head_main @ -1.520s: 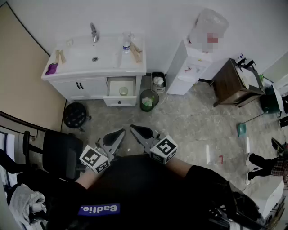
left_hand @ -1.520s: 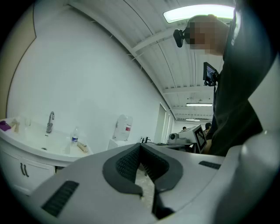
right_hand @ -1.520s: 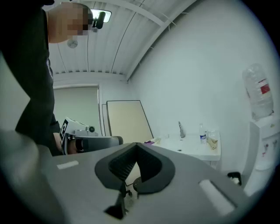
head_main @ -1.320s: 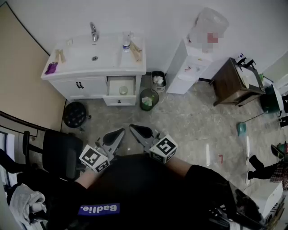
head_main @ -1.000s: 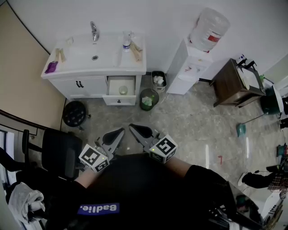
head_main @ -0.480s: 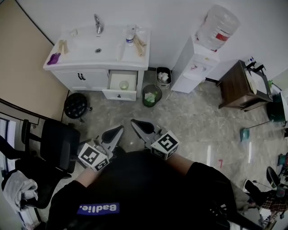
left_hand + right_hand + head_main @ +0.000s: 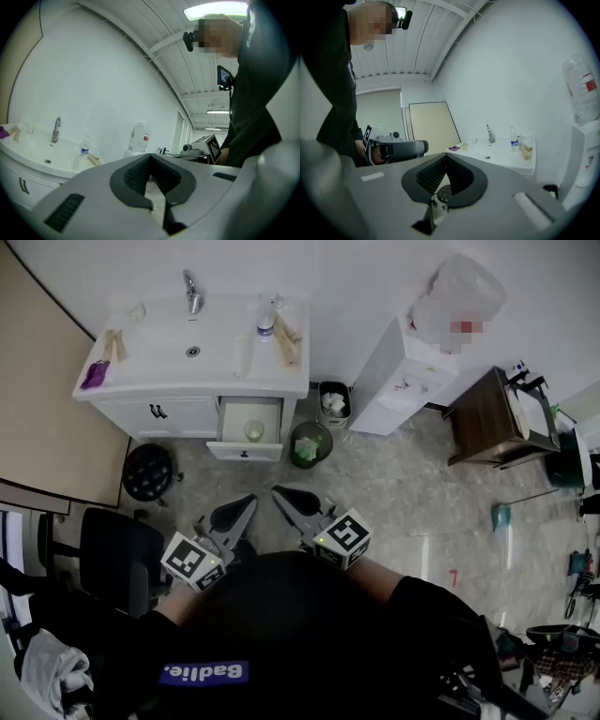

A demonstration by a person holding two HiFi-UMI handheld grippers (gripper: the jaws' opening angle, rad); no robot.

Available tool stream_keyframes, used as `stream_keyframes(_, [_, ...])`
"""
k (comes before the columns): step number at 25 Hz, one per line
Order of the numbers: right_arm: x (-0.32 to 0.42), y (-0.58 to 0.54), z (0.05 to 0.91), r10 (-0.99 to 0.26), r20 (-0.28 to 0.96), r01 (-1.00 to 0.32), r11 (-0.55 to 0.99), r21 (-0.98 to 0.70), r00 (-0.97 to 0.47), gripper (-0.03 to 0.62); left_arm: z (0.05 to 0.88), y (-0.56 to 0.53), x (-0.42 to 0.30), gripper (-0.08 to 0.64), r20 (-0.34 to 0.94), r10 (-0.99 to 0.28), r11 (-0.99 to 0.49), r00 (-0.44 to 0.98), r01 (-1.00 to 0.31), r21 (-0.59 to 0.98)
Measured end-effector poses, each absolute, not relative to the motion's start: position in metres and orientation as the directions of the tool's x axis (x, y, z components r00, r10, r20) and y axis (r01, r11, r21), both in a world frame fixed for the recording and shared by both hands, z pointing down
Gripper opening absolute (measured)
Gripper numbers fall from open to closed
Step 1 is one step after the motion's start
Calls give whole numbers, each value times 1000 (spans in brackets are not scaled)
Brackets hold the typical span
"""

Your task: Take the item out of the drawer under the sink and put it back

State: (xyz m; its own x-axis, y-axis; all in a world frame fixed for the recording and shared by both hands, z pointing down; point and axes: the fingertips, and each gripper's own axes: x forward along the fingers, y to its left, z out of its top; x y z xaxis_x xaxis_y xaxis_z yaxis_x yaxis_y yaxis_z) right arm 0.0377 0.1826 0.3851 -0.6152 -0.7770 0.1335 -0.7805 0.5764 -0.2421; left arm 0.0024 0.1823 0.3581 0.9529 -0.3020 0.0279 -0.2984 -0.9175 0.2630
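The white sink cabinet stands against the far wall with its right-hand drawer pulled open. A small pale round item lies inside the drawer. Both grippers hang close to my body, well short of the cabinet. My left gripper is shut with nothing in it. Beside it my right gripper is shut and empty too. Both point toward the sink. In the right gripper view the sink shows far ahead.
A green bin and a small waste bin stand right of the drawer. A black stool sits left of it and an office chair at my left. A water dispenser and a wooden table are to the right.
The head view has shifted a little and the sink looks slightly nearer. Both grippers stay shut in the same pose by my body. The drawer stays open.
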Motion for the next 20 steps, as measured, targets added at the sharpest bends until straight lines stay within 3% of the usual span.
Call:
stream_keyframes(11, [17, 40, 401, -864, 175, -863, 411, -294, -472, 2, 366, 43, -29, -8, 20, -149, -949, 989, -148, 277])
stream_keyframes(20, [17, -2, 433, -853, 249, -874, 382, -300, -459, 3, 380, 0, -34, -8, 28, -143, -940, 989, -145, 308])
